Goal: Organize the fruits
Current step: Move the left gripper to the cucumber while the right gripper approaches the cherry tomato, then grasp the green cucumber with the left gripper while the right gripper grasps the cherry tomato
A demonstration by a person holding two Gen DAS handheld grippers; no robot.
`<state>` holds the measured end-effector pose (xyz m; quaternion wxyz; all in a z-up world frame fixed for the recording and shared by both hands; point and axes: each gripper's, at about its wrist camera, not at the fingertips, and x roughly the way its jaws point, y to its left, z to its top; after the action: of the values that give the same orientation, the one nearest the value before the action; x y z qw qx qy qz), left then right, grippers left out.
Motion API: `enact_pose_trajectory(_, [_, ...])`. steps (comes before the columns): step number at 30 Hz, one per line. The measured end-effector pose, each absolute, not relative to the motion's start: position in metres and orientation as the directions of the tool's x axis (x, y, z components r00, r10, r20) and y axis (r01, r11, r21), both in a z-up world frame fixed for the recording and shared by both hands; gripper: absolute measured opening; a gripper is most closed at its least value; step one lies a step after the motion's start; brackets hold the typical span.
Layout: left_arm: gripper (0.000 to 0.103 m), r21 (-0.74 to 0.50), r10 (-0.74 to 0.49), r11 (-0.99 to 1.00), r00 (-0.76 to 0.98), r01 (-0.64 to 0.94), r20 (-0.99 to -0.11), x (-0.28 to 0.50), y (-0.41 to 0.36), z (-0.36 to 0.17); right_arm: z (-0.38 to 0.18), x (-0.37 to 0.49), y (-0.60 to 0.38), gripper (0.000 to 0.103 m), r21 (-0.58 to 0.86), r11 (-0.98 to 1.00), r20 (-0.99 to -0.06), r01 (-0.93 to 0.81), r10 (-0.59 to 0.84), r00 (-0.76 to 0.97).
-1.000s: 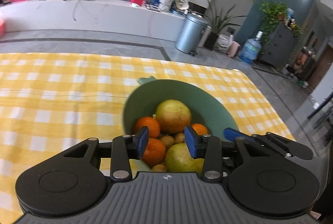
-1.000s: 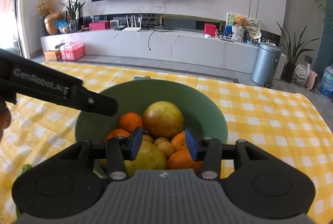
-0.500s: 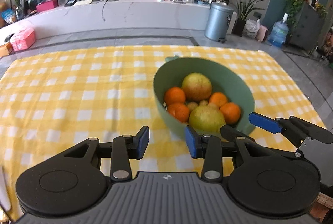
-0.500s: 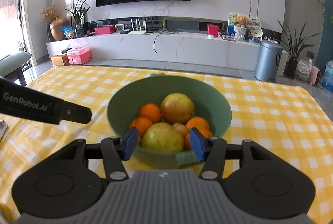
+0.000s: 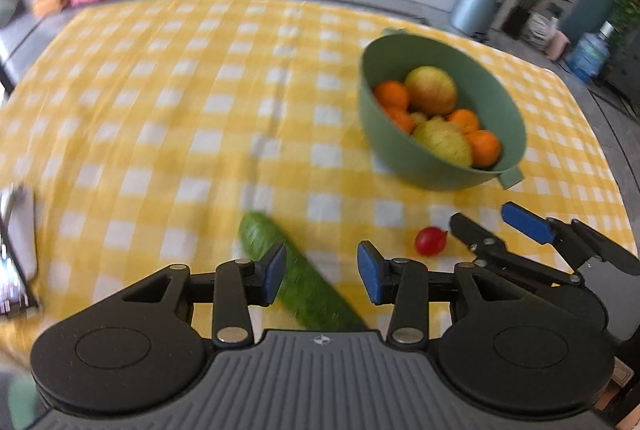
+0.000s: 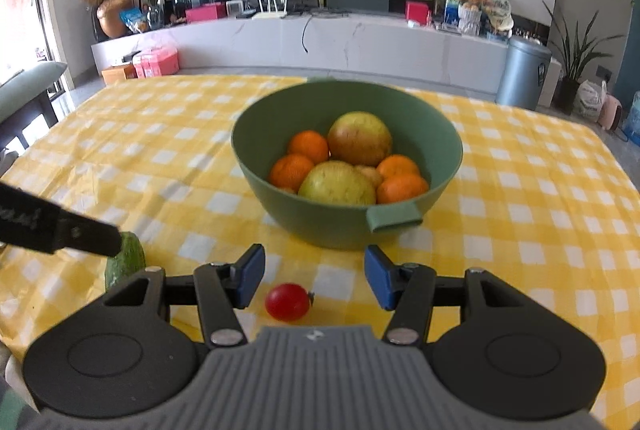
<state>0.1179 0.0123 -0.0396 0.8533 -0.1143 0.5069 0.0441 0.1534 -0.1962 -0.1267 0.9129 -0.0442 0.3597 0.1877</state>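
Now the right gripper has its jaws part open with nothing between the pads; they have been opening over the last second. The tomato sits on the cloth just below and slightly left of the gap, closer to the left pad, not touched. It's small and round, so no axis to worry about. The likely next move is a short drop forward and down over it.

The left gripper also stands part open and empty, its jaws just opening a bit further. The cucumber lies under the gap, long axis running diagonally from far-left to near-right, passing behind the left pad and under the gripper body. In this blurred view I can't tell whether the pad touches it. Because the axis is skewed to the jaw line, I judge that a wrist roll would be needed to grip across it.

So each hand has its own item: right is nearer the tomato, left is nearer the cucumber. In the left view the tomato lies off to the right of the jaws, just beside the right gripper's fingers.

The bowl stands ahead of both grippers, dead ahead for the right and far-right for the left. It holds oranges and two larger yellow-green fruits, nearly full.

Everything rests on a yellow checked cloth. Beyond it are a white bench, a TV and a bin.
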Motion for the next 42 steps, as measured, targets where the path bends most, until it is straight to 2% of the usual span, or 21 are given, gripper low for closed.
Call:
enact_pose_trajectory(5, [0.050,-0.192,-0.024,0.925,0.454,-0.328,-0.891,0.110,0.024,-0.053,-0.129,0.153,-0.203,0.053,0.077,0.931,-0.677,-0.357,0.311,0.666])
enact_pose_trajectory(7, [0.056,-0.200,-0.001,0.901,0.461,-0.384,-0.888,0.108,0.027,-0.059,-0.130,0.152,-0.206,0.053,0.086,0.932,-0.680,-0.352,0.313,0.663])
enact_pose_trajectory(9, [0.057,-0.226,-0.005,0.875,0.459,-0.427,-0.888,0.107,0.030,-0.063,-0.131,0.152,-0.206,0.054,0.088,0.932,-0.687,-0.351,0.311,0.657])
enact_pose_trajectory(16, [0.058,-0.240,-0.004,0.851,0.452,-0.466,-0.892,0.114,0.027,-0.078,-0.141,0.160,-0.206,0.054,0.088,0.938,-0.734,-0.335,0.288,0.614])
enact_pose_trajectory(20, [0.058,-0.250,-0.023,0.857,0.451,-0.451,-0.892,0.118,0.024,-0.087,-0.144,0.163,-0.205,0.053,0.105,0.934,-0.744,-0.341,0.302,0.596])
enact_pose_trajectory(30, [0.061,-0.173,0.044,0.863,0.412,-0.474,-0.910,0.120,0.020,-0.099,-0.156,0.170,-0.195,0.049,0.095,0.920,-0.774,-0.381,0.309,0.552])
enact_pose_trajectory(32, [0.059,-0.184,0.037,0.861,0.420,-0.474,-0.907,0.120,0.021,-0.099,-0.157,0.171,-0.195,0.049,0.098,0.919,-0.777,-0.382,0.311,0.547])
enact_pose_trajectory(34, [0.051,-0.192,0.029,0.867,0.431,-0.460,-0.902,0.120,0.019,-0.099,-0.158,0.171,-0.194,0.049,0.098,0.918,-0.781,-0.384,0.311,0.542])
enact_pose_trajectory(42, [0.045,-0.137,0.031,0.941,0.480,-0.310,-0.877,0.126,0.002,-0.092,-0.159,0.173,-0.193,0.048,0.104,0.916,-0.788,-0.388,0.314,0.530])
